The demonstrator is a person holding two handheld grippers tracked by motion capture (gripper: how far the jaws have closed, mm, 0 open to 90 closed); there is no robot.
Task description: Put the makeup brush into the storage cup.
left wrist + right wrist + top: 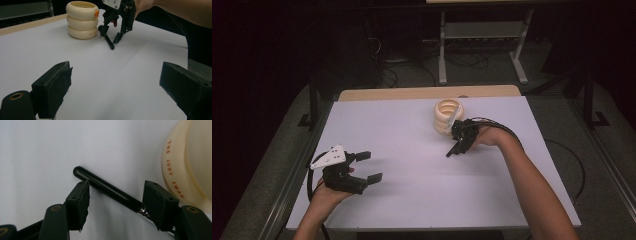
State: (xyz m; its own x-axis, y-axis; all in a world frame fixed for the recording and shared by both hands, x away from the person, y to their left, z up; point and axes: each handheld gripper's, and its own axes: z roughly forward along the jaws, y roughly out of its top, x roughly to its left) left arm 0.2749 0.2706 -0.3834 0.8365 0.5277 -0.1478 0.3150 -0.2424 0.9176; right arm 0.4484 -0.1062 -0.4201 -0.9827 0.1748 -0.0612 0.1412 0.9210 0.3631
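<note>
Pen [110,191], black and thin, down on the white tabletop [412,130], just beside a stack of three cream rings [82,21]. Looks like a job of picking up that pen, and only at the start: no grip on it yet, no lift.

Right tongs [117,195] down over the pen, jaws wide apart, one on each side, holding nothing. Pen running slantwise across the gap between them. One jaw tip right at the pen near its round end, maybe touching. Other jaw in front of the shiny metal end.

Left to do, at a guess: squeeze shut on the pen, then raise it.

Left tongs [116,70] well apart from all that, low over the near side of the tabletop, jaws wide open too, empty.

Hard to make out: whether the pen lies flat or leans up a bit. From the left tongs' view, seems to slope down from the right tongs to the tabletop. Metal end partly hidden behind a jaw. Red letters on one ring cut off at the edge. Small orange bit on the top ring, too tiny to name. Dark room behind, mostly lost in shadow.
</note>
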